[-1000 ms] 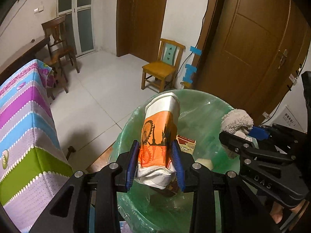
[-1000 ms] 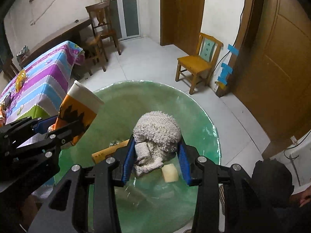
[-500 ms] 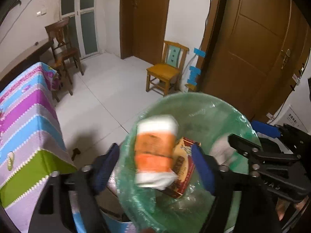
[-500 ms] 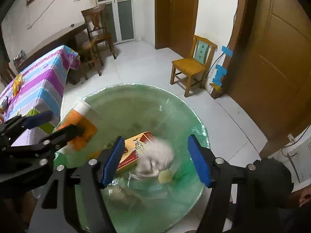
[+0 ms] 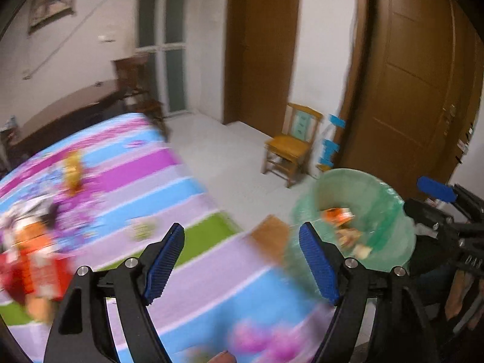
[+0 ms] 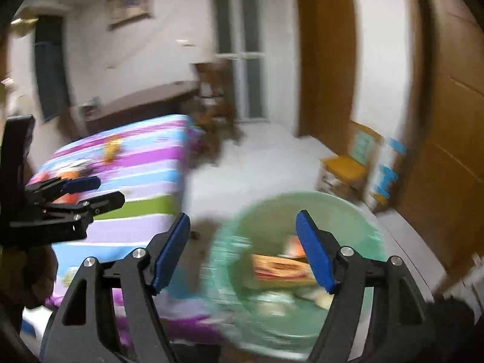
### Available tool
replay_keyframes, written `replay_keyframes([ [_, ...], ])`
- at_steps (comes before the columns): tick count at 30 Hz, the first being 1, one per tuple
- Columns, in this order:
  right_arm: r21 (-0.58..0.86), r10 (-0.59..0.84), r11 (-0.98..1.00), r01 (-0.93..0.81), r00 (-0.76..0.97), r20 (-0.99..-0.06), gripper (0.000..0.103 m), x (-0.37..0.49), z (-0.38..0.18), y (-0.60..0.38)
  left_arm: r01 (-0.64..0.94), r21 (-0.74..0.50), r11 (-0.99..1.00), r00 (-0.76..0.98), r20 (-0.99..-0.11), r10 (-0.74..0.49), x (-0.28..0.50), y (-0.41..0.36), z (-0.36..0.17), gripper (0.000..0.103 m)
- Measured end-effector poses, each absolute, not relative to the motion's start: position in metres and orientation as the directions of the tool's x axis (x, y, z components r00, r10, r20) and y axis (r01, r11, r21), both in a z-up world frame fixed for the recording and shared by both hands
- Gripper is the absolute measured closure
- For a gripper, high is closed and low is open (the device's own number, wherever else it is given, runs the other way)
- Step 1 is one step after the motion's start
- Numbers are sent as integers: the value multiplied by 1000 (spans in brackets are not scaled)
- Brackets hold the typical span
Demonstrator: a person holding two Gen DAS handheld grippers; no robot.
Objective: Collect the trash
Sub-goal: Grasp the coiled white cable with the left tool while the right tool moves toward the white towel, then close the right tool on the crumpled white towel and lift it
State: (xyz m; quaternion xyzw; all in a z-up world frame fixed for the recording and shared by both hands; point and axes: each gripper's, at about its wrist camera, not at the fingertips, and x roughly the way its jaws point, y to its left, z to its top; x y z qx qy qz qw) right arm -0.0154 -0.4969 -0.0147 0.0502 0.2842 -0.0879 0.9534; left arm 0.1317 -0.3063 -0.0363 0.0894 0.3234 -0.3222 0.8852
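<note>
Both grippers are empty. The left gripper (image 5: 242, 260) has its jaws spread, nothing between them, and points over the striped counter (image 5: 193, 260), where blurred orange and red items (image 5: 33, 260), apparently litter, lie at the near left. The right gripper (image 6: 243, 249) has its jaws opening, nothing gripped, above the green-lined trash bin (image 6: 266, 211) on the floor right of the counter. Trash (image 6: 281, 267) lies inside the bin. Judgement: more pickups remain.
</note>
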Motion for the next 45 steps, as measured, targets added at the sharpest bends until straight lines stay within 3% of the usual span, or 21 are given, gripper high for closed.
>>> replay_keyframes([
  [7, 67, 88, 996, -61, 815, -572, 32, 24, -17, -416, 360, 20, 933, 730, -629, -268, 175, -57, -17, 24],
  [10, 83, 154, 988, -131, 795, -586, 32, 41, -20, -391, 273, 47, 961, 715, -679, -170, 209, 26, -27, 33],
  [11, 94, 182, 983, -158, 786, -590, 32, 47, -20, -383, 268, 37, 963, 692, -703, -166, 222, 48, -33, 39],
  [15, 122, 249, 968, -221, 759, -602, 32, 68, -21, -352, 262, 57, 963, 635, -762, -127, 268, 96, -56, 49],
  [20, 120, 276, 958, -260, 725, -631, 32, 82, -29, -316, 339, 50, 939, 583, -795, -168, 298, 88, -76, 58],
  [27, 119, 332, 933, -339, 686, -648, 32, 114, -21, -284, 370, 93, 924, 546, -826, -136, 316, 58, -97, 58],
  [30, 107, 369, 909, -402, 662, -652, 34, 134, -9, -263, 382, 64, 922, 534, -830, -163, 318, 59, -104, 68],
  [32, 87, 375, 898, -431, 648, -663, 38, 150, -5, -250, 376, 35, 926, 532, -827, -184, 318, 60, -105, 80],
  [34, 79, 388, 883, -463, 625, -677, 45, 169, -2, -239, 367, 23, 930, 540, -819, -193, 315, 61, -105, 80],
  [42, 114, 440, 830, -547, 515, -735, 48, 253, -1, -196, 355, -42, 934, 519, -822, -235, 291, 76, -104, 79],
  [43, 127, 446, 825, -550, 497, -745, 48, 266, -1, -190, 352, -47, 935, 517, -823, -236, 291, 77, -103, 77],
  [45, 123, 435, 830, -545, 493, -753, 48, 286, 0, -181, 339, -38, 940, 528, -819, -223, 293, 78, -101, 59],
])
